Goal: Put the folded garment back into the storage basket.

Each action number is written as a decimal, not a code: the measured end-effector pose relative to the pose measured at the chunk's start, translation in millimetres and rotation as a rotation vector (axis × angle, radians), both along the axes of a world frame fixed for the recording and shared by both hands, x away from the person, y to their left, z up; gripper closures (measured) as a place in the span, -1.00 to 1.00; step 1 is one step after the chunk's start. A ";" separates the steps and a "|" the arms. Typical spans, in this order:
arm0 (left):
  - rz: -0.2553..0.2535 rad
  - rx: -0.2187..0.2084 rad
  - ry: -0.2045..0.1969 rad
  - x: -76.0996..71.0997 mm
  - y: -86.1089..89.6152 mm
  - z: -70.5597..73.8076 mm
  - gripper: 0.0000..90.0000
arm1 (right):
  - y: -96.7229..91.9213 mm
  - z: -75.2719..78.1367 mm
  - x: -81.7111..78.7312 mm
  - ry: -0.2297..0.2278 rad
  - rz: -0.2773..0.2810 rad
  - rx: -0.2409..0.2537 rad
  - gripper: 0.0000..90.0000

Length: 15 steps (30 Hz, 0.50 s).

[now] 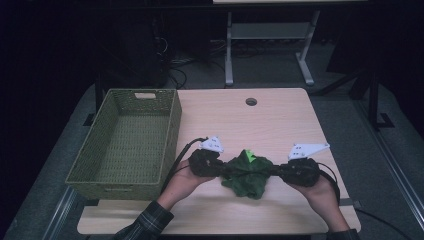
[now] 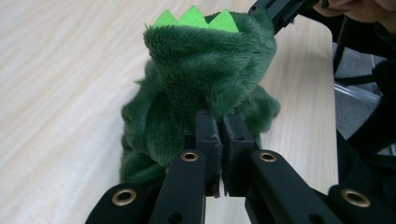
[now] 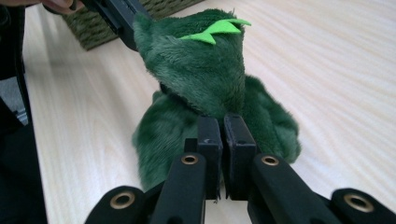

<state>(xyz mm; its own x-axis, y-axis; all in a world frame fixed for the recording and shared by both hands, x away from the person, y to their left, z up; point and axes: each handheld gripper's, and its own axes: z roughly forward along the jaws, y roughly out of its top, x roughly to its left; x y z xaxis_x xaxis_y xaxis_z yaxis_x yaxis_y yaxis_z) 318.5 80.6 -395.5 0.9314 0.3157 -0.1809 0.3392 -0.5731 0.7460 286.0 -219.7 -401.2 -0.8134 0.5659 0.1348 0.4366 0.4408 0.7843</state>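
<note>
Now, high view: a dark green plush garment [image 1: 248, 175] hung between left gripper [image 1: 223, 169] and right gripper [image 1: 274, 171], over the wooden table [image 1: 280, 120], beside the wicker basket [image 1: 127, 145].
Left gripper view: jaws pinched closed on the plush.
Right gripper view: jaws clamped on it too.

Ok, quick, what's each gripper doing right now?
Left gripper: shut on the green plush garment.
Right gripper: shut on the same garment, opposite side.

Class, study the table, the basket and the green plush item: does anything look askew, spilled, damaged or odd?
Nothing stands out. The green plush garment hangs bunched between the left gripper and right gripper, both shut on it. The wicker basket sits upright on the table.
</note>
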 end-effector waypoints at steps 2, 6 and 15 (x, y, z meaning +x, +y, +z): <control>-0.011 0.007 0.004 -4.7 -1.0 -4.4 0.93 | -0.3 -2.6 -5.7 0.013 0.007 0.004 0.92; -0.031 0.029 0.018 -11.6 -5.2 -14.9 0.93 | -0.2 -10.3 -14.5 0.036 0.011 0.002 0.92; -0.076 0.108 0.055 -18.3 -16.5 -40.4 0.93 | 2.9 -34.9 -26.7 0.101 0.031 -0.041 0.92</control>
